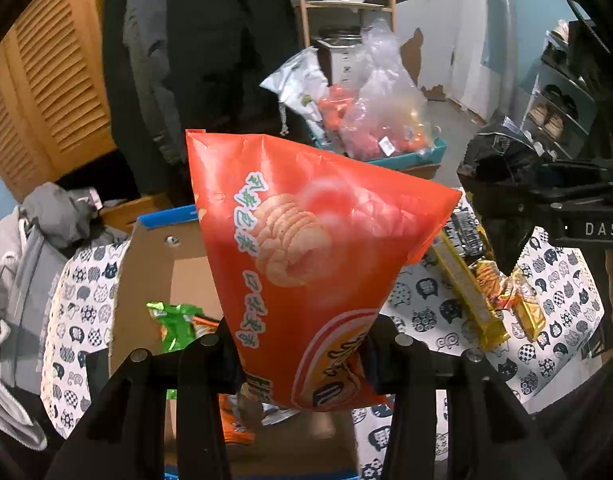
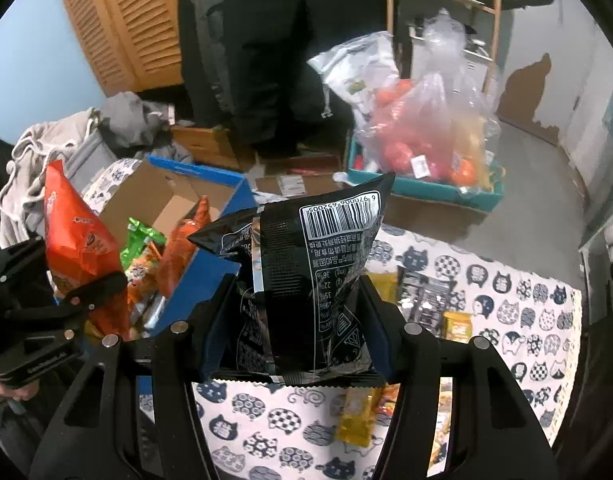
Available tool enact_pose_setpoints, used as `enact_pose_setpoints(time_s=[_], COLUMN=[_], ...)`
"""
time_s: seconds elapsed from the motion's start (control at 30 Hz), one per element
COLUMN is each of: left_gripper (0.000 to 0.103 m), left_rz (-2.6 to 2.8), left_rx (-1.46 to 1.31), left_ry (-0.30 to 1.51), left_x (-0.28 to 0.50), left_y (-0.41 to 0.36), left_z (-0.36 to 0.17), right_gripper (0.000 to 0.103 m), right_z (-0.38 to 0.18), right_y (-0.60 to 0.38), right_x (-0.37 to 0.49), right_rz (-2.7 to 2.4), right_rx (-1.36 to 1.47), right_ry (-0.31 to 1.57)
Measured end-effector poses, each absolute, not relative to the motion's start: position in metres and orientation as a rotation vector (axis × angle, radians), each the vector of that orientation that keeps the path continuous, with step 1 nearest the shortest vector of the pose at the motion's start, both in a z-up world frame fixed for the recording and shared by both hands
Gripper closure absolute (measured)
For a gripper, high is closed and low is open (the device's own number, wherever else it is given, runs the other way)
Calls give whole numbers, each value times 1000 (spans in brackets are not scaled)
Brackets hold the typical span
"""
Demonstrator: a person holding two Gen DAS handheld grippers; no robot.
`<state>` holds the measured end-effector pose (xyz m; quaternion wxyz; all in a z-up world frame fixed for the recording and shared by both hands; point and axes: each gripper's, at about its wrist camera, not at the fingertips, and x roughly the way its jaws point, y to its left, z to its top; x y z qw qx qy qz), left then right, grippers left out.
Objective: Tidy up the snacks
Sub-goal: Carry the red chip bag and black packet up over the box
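Black snack bag (image 2: 326,280) in right tongs (image 2: 298,312); cardboard box (image 2: 210,184) beside.

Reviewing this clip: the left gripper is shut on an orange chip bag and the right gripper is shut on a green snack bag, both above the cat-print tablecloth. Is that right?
Not quite. The right gripper is shut on a black snack bag, not a green one, as the right wrist view shows. The left gripper does hold the orange chip bag, above the cat-print tablecloth.
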<state>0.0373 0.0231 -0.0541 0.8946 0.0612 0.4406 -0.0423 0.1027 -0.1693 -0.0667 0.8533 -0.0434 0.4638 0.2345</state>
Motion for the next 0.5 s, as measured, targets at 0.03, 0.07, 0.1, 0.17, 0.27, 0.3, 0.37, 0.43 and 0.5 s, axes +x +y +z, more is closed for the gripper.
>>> enact_pose_setpoints(time_s=[0.03, 0.07, 0.1, 0.17, 0.27, 0.3, 0.37, 0.43, 0.5], left_gripper=[58, 58, 58, 58, 58, 58, 58, 58, 58], left_rz=[-79, -72, -68, -53, -35, -28, -11, 7, 24], left_rx=[123, 119, 116, 106, 90, 86, 79, 74, 67], left_ry=[916, 918, 919, 925, 932, 934, 939, 949, 965], left_x=[37, 37, 36, 36, 36, 36, 35, 35, 35], left_y=[28, 32, 35, 44, 56, 60, 69, 78, 86], left_z=[-55, -55, -56, -57, -59, -60, -62, -66, -72], right_gripper=[44, 44, 44, 44, 44, 44, 44, 44, 44], right_z=[-66, -66, -66, -66, -66, -66, -66, -66, -66], right_y=[-166, -163, -159, -152, -139, -135, -128, -120, -111], right_x=[103, 103, 103, 104, 104, 105, 106, 107, 108], right_rz=[498, 502, 507, 517, 531, 538, 547, 557, 569], right_rx=[-93, -95, -97, -100, -103, -104, -105, -108, -108], right_ry=[977, 977, 978, 981, 985, 987, 990, 994, 1000])
